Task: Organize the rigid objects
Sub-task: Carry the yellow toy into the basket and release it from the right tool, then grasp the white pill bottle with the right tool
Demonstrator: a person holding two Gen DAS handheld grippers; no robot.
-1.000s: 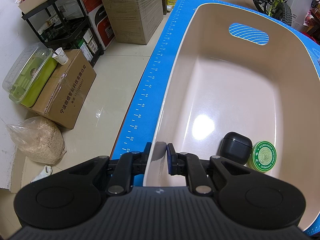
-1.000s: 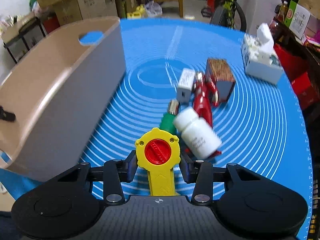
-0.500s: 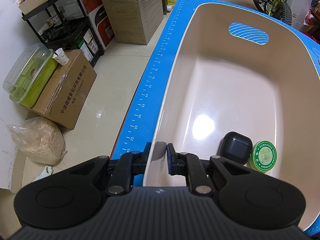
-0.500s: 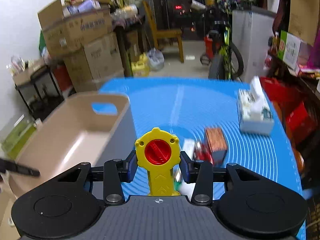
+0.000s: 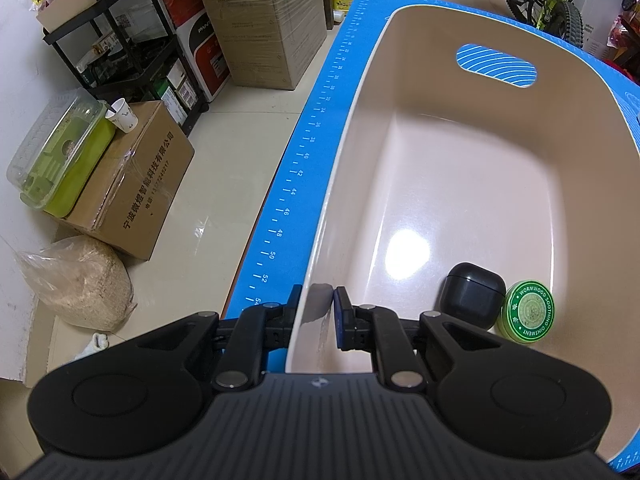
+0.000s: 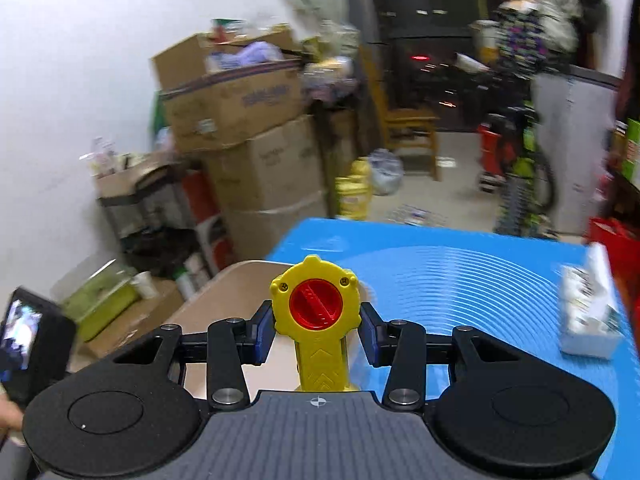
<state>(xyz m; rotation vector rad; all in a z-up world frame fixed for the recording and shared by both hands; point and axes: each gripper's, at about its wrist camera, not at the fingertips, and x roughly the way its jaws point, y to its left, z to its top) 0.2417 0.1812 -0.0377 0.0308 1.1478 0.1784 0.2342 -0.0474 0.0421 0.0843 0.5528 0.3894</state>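
My left gripper (image 5: 317, 305) is shut on the near rim of a beige plastic bin (image 5: 360, 120) that stands on the blue mat (image 5: 296, 184). Inside the bin, at its near right corner, lie a black earbud case (image 5: 472, 300) and a green round ointment tin (image 5: 529, 314). My right gripper (image 6: 316, 322) is shut on a yellow toy with a red round knob (image 6: 316, 312) and holds it raised above the mat (image 6: 460, 276), near the bin's far end (image 6: 232, 296). The other loose objects are out of view.
A white tissue pack (image 6: 588, 320) lies on the mat's right side. Left of the table, on the floor, are cardboard boxes (image 5: 132, 184), a sack of grain (image 5: 76, 284) and a black shelf cart (image 5: 120, 40). Stacked boxes (image 6: 248, 128) and a bicycle (image 6: 524, 168) stand beyond.
My right gripper has lifted and tilted up with the yellow toy, so the pile of objects on the mat dropped out of view. My left gripper has not moved.
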